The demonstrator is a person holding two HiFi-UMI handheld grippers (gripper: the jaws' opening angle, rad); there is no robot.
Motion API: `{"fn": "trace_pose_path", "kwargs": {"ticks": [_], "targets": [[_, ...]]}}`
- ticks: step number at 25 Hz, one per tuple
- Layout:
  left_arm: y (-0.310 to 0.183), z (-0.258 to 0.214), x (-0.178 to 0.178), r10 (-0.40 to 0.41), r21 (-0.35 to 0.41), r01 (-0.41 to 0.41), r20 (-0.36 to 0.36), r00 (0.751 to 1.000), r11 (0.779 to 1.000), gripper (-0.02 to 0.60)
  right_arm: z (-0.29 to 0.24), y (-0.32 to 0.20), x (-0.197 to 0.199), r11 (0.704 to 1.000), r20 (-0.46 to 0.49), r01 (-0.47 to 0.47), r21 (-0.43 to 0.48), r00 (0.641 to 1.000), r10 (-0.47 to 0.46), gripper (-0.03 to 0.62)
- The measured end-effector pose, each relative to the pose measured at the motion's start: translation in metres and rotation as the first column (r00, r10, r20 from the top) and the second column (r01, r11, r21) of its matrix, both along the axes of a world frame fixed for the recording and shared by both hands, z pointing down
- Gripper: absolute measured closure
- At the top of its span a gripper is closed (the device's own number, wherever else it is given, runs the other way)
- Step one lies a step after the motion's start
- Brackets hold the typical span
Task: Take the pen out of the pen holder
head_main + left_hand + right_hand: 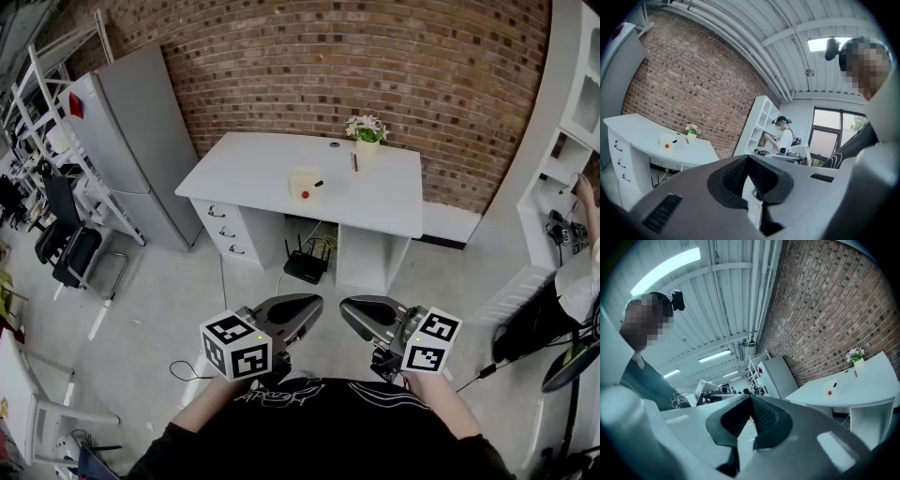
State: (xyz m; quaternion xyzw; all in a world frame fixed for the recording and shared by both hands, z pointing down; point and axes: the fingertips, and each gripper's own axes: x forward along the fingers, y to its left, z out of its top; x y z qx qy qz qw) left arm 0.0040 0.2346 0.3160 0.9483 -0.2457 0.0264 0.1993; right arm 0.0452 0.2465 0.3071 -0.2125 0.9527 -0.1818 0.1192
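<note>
Nearest to me, both hand-held tools sat tucked against a dark shirt, side by side, each carrying its black-and-white marker cube. The left gripper (309,305) had its grey jaws pressed together with nothing between them. The right gripper (354,309) was likewise fully closed and empty. I judged this a carrying posture: jaws shut and drawn in so nothing would snag while the work stood well out of reach.

Past them lay bare grey floor (187,300) with a loose black cable (183,373), the gap I would need to cross before any reach.

Further on stood a white desk with drawers (272,169), and a black router with upright aerials (306,265) sat underneath it. Near the desk's middle sat the pale yellow box-shaped pen holder (302,180), a red dot on its front. The short black pen (318,184) poked out of its top at a slant. That tilt left its end free, which I judged would suit a pinch from above.

Behind it a red pen (353,161) lay flat beside a small vase of pale flowers (367,131), set back near the red brick wall (375,56).
</note>
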Motion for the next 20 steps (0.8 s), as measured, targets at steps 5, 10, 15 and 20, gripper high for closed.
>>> {"fn": "trace_pose_path", "kwargs": {"ticks": [5,10,15,20], "targets": [[0.006,-0.001,0.011,0.003,0.003,-0.003,0.008,1.0,1.0,0.578,-0.002,0.007,0.009,1.0,0.0,0.002,0.003,1.0,-0.002,0.591],[0.003,0.003,0.015,0.003,-0.013,-0.002,0.016,1.0,1.0,0.578,0.001,0.002,0.015,1.0,0.01,-0.021,-0.009,1.0,0.021,0.591],[-0.004,0.009,0.02,0.018,-0.024,-0.017,0.026,1.0,1.0,0.578,0.002,-0.006,0.021,0.999,0.059,-0.032,-0.027,0.998,0.034,0.591],[-0.015,0.012,0.025,0.042,-0.024,-0.041,0.03,0.999,0.999,0.578,0.009,-0.016,0.028,0.997,0.074,-0.052,-0.058,0.996,0.057,0.591]]}}
